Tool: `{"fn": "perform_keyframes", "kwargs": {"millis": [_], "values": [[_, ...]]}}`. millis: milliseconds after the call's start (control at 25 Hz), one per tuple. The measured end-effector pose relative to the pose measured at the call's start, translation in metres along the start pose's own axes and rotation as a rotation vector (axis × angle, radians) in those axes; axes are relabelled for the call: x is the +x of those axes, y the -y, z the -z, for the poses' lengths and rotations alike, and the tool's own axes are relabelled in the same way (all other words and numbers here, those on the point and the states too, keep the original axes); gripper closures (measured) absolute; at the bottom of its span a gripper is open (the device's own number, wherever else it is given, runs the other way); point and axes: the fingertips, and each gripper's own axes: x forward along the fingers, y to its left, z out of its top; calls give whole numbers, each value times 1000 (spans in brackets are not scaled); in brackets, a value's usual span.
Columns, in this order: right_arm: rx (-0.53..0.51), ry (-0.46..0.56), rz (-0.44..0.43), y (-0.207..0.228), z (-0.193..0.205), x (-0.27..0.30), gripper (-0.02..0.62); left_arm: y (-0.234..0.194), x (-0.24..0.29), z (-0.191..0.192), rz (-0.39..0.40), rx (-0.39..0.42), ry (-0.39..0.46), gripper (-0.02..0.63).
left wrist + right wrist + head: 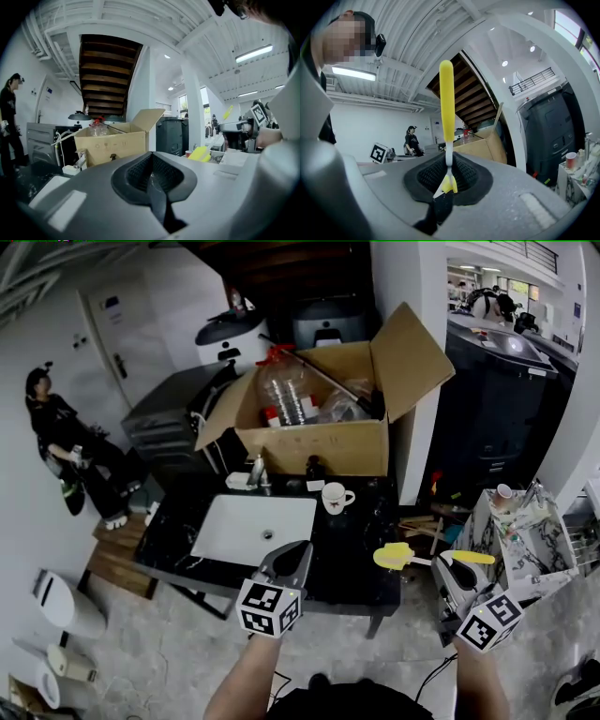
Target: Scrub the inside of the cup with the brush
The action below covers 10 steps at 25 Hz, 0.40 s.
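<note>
The person held both forearms out low before the body, left forearm (246, 676) and right forearm (483, 682) well apart. The left gripper (298, 551) pointed roughly level, its jaws pressed together with nothing between them. The right gripper (442, 566), also about level, had its jaws clamped on a yellow brush (395, 556).

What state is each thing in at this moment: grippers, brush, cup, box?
left gripper, shut, empty
right gripper, shut on the brush
brush, held in the air, outside the cup
cup, upright on the counter, untouched
cardboard box, flaps open
</note>
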Motion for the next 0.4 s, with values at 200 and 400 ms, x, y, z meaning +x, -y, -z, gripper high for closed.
{"fn": "perform_keyframes", "kwargs": {"millis": [200, 400], "values": [[1, -3, 5, -2, 3, 0, 562, 14, -1, 6, 91, 79, -37, 586], [-1, -4, 16, 1, 3, -1, 563, 16, -1, 9, 132, 49, -54, 586]]}}
